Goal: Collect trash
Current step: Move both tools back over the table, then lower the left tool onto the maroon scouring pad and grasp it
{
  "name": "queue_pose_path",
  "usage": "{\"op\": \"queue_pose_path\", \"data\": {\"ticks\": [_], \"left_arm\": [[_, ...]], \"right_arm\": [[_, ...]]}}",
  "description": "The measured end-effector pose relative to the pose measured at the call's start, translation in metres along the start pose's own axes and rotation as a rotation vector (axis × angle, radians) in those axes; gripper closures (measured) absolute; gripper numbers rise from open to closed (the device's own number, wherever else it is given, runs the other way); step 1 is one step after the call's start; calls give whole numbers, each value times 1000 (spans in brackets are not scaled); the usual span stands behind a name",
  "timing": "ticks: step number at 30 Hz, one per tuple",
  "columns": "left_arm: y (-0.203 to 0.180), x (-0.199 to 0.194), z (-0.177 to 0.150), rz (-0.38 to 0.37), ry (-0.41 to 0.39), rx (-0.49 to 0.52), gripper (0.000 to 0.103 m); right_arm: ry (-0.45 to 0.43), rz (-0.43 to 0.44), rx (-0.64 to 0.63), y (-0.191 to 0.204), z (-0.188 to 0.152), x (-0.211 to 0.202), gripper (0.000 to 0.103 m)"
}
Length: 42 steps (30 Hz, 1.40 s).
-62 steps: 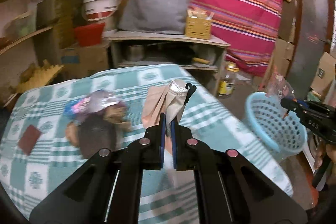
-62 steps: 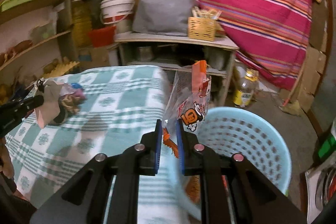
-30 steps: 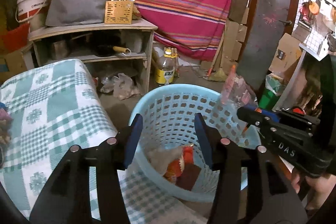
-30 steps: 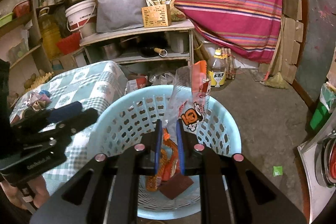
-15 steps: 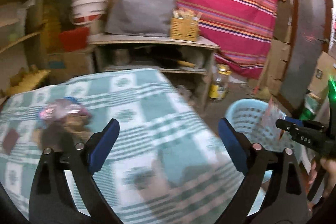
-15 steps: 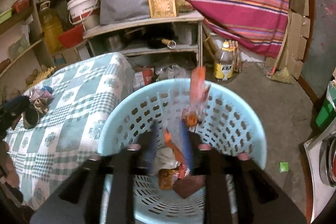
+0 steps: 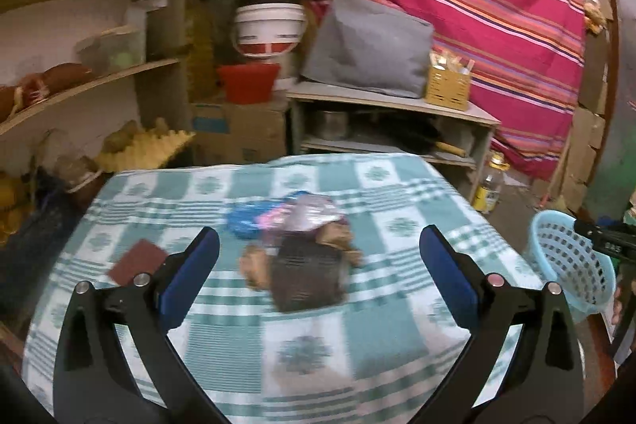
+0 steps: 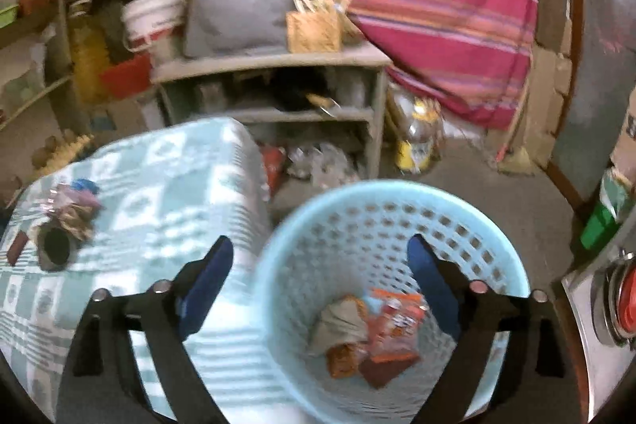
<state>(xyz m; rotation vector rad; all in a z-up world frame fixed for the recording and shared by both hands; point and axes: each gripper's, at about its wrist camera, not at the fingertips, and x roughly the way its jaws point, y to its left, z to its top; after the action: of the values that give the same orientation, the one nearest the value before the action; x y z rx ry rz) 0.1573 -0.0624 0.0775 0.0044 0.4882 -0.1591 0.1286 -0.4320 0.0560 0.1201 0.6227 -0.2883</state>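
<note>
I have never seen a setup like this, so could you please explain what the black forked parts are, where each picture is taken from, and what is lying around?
There is no robot here: a person holds a two-finger gripper in each hand, and a fisheye camera on each one looks forward along its fingers. The left gripper faces a table with a checked cloth, where a pile of wrappers and a small brown square still lie. The right gripper hangs over a light blue basket on the floor, with an orange snack bag and other trash inside. Both grippers' jaws have just been opening, stand wide apart and hold nothing.
</note>
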Motion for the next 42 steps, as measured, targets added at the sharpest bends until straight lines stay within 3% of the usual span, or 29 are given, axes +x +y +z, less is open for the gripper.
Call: {"op": "queue_pose_path", "data": {"ticks": [10, 18, 24, 28, 34, 37, 42], "left_arm": [[93, 4, 7, 103, 2, -69, 6], [130, 30, -14, 116, 87, -68, 5], [145, 39, -27, 134, 105, -56, 5], [153, 47, -33, 142, 125, -55, 5], [155, 53, -32, 224, 144, -15, 5], [159, 57, -33, 194, 156, -12, 5], [164, 62, -35, 215, 152, 8, 5]], "right_arm": [[10, 155, -113, 120, -4, 4, 12], [58, 190, -148, 175, -17, 19, 11], [78, 223, -135, 199, -22, 26, 6], [61, 219, -134, 211, -21, 25, 5], [49, 203, -159, 229, -23, 23, 5], [33, 156, -191, 236, -24, 20, 5], [-6, 69, -296, 253, -29, 13, 5]]}}
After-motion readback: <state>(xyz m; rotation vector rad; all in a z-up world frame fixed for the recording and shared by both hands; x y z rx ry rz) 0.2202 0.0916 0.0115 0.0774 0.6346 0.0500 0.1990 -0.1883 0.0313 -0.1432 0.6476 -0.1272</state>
